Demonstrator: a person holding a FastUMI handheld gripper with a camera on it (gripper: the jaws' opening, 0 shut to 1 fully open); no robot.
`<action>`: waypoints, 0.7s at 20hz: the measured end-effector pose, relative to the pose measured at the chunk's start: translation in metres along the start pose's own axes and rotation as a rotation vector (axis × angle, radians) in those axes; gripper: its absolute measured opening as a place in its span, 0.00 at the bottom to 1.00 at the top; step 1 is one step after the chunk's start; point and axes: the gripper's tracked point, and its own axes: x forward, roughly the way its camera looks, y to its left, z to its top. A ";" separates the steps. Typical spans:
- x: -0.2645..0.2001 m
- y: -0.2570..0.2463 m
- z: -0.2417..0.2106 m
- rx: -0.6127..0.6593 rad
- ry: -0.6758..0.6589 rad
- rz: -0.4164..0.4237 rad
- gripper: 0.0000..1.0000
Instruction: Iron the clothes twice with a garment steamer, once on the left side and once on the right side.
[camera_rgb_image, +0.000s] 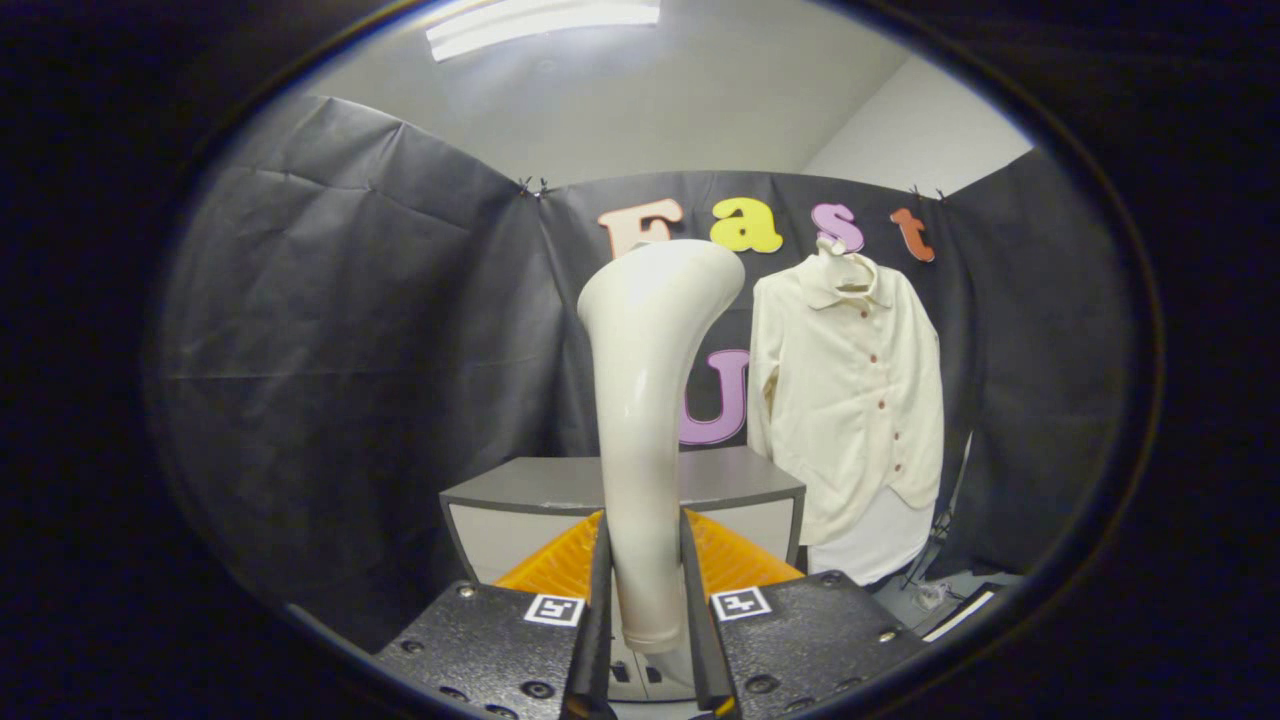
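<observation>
I have the gripper (646, 600) closed on the garment steamer (650, 400), both fingers pressing the lower part of its handle from either side. The steamer stands nearly upright between them, its long axis running up and away from me, and its flared head bends over to the right at the top — toward the clothes. Just beyond the fingers is a grey cabinet (735, 478) against the booth wall, with something orange and ribbed (725, 560) showing low on both sides of the handle; I cannot tell what it is or whether it holds anything. The shirt (850, 400) hangs on a hanger further back and to the right of the steamer, well apart from the head, buttons facing me, its length running straight down. That offset is what my next move turns on, as I judge it: neither pass looks started, so I would need to carry the head forward and to the right until it meets the cloth, keeping the steamer's axis roughly parallel to the shirt's hang — then stroke along one side.
</observation>
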 end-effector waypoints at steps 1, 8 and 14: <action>0.001 -0.002 0.000 -0.007 -0.003 -0.005 0.32; 0.012 -0.010 0.003 -0.077 -0.053 -0.037 0.32; 0.024 0.003 -0.001 -0.100 -0.063 -0.016 0.32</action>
